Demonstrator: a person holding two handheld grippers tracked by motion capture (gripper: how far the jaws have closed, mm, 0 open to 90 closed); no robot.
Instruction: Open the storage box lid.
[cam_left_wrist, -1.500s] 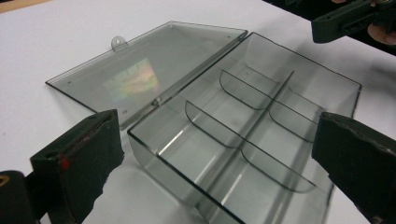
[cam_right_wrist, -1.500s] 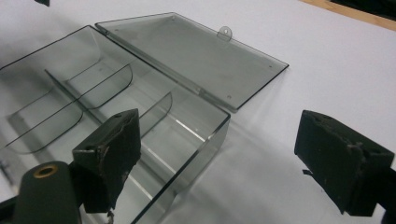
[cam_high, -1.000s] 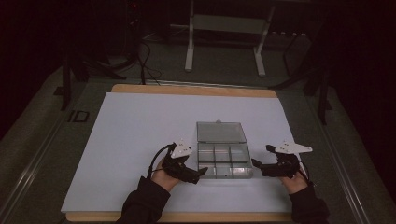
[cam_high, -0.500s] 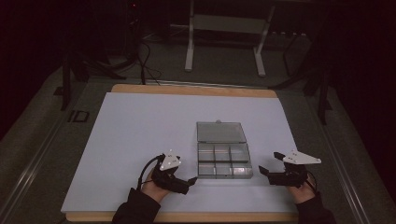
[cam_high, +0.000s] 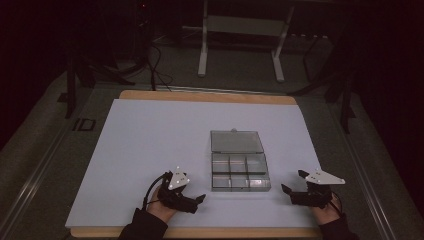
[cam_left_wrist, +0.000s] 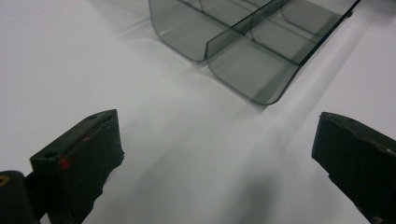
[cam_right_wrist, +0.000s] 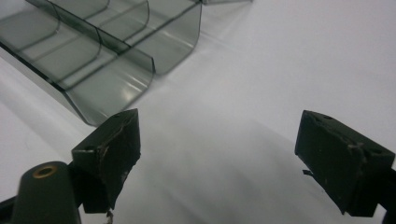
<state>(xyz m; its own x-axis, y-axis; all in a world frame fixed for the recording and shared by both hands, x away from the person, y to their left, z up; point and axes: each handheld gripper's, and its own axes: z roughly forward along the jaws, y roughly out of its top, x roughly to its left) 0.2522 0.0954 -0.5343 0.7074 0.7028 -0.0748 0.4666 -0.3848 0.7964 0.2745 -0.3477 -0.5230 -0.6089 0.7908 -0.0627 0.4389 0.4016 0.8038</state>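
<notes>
A clear grey compartment box lies open on the white sheet, its lid folded back flat on the far side. Its compartments look empty. My left gripper rests near the front edge, left of the box's near-left corner, open with nothing between its jaws. In the left gripper view the box sits ahead of my left gripper, apart from it. My right gripper is to the right of the box's near-right corner, also open and empty. The right gripper view shows the box up left of my right gripper.
The white sheet covers a wooden tabletop. Beyond the table's far edge stand a metal frame's legs and cables on the dark floor. A person's hands and sleeves come in at the bottom.
Both grippers have drawn back from the box's sides toward the near edge, the left one leftward and the right one rightward. The box has not moved.
</notes>
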